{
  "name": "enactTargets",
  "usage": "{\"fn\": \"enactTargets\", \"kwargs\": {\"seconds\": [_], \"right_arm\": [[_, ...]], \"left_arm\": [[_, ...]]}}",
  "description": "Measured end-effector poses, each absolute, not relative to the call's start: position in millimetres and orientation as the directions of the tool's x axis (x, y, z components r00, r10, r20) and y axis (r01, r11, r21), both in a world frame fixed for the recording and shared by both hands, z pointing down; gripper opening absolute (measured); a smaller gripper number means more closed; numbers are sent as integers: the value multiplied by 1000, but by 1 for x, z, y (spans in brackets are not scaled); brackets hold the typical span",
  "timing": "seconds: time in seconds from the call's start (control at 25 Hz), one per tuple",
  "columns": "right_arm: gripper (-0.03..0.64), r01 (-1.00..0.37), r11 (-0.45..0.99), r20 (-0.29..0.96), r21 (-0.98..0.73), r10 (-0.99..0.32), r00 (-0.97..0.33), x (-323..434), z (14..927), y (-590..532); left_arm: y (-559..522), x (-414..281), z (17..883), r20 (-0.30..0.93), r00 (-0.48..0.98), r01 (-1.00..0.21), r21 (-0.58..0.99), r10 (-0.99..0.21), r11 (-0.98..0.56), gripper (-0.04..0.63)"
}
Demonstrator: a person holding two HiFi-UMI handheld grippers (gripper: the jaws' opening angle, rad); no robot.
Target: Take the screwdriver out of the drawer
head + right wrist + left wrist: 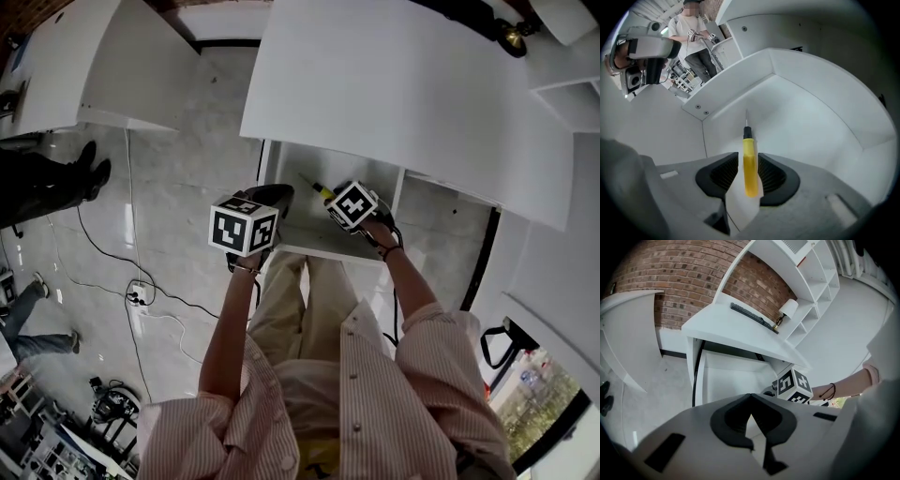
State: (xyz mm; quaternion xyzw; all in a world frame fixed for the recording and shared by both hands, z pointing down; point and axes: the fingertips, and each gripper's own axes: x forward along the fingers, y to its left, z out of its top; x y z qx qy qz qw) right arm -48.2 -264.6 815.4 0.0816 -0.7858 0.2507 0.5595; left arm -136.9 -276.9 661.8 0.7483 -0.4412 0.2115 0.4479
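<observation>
Two hazards seem likeliest to me, both arising from how the screwdriver [750, 173] is held; the right gripper [749, 159] has its ribbed jaws pressed to either side of the yellow handle, grasping it along its length rather than across it, so the smooth handle could slide forward out of the pads or droop at the tip if the squeeze is light; the second hazard is the thin metal shaft catching the back wall of the drawer [811, 93] or the underside of the desk [403, 84], which overhangs the drawer's rear, should the tool be raised before it is drawn back toward the person; the screwdriver [320, 190] is inside the open drawer [309, 251], near its middle, and I cannot tell whether it has left the floor; its long axis runs in line with the right gripper [330, 199], butt end nearest the gripper's camera, shaft and tip pointing away from the person toward the drawer's far corner; the left gripper [274, 195] hangs near the drawer's left front, jaws [751, 416] closed together with nothing in them, close enough that a sideways swing could knock it
</observation>
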Motion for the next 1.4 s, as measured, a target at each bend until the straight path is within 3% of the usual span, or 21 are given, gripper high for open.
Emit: {"fn": "enactTargets", "kwargs": {"seconds": [0.64,1.4], "right_arm": [[81,-341,917,938,-205,84,-338,-58,814,-267],[81,-295,951,863,-99,-65,-500,-43,698,-267]], "left_arm": [[-273,-138,665,708,524,-849,481,-473,-221,-2],[-253,-136,606,593,532,-843,438,-604,-313,-2]]}}
